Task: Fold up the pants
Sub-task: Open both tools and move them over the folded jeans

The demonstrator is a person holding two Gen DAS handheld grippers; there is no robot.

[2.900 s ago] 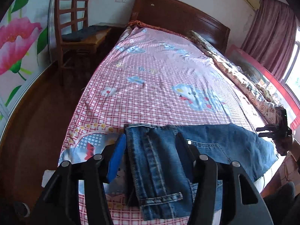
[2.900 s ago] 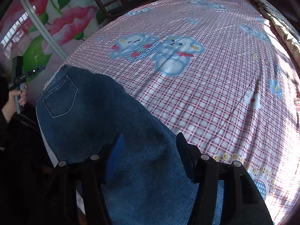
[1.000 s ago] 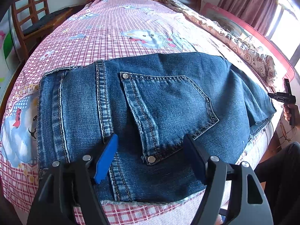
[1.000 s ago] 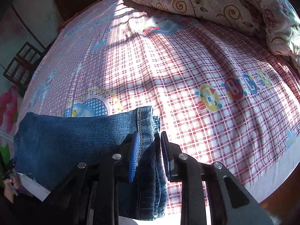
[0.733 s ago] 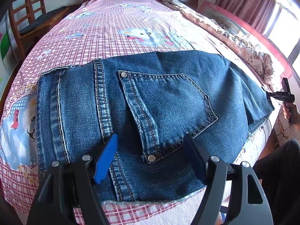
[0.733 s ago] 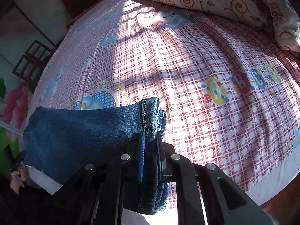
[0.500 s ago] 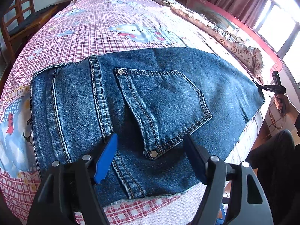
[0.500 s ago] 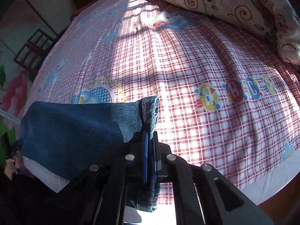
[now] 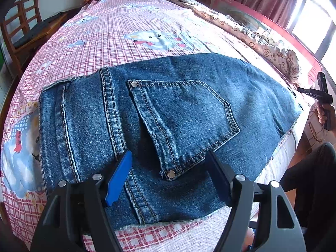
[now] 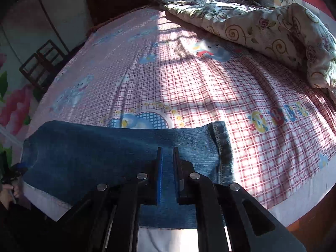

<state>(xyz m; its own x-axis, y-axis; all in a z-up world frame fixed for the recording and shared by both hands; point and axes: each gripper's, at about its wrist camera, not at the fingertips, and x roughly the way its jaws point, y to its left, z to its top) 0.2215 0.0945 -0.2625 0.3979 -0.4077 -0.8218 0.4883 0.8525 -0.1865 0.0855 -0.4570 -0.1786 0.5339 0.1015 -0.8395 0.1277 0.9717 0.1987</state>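
Blue denim pants [image 9: 168, 113] lie flat along the near edge of the bed, folded lengthwise, back pocket up. My left gripper [image 9: 168, 168] is open and hovers over the waist end, just above the pocket's lower corner. My right gripper [image 10: 167, 161] is shut on the pants [image 10: 105, 153] near the leg end, with the hem [image 10: 222, 147] just to its right. The right gripper also shows in the left wrist view [image 9: 315, 93] at the far end of the pants.
The bed has a pink checked sheet [image 9: 130, 31] with cartoon bears. A rolled floral quilt [image 10: 262, 31] lies along the bed's far side. A wooden chair [image 9: 25, 31] stands left of the bed. Curtains and a window are at the right.
My right gripper closed on the leg fabric near the hem and now sits a little further in from the hem. My left gripper stays open over the pocket, with the view shifted slightly.
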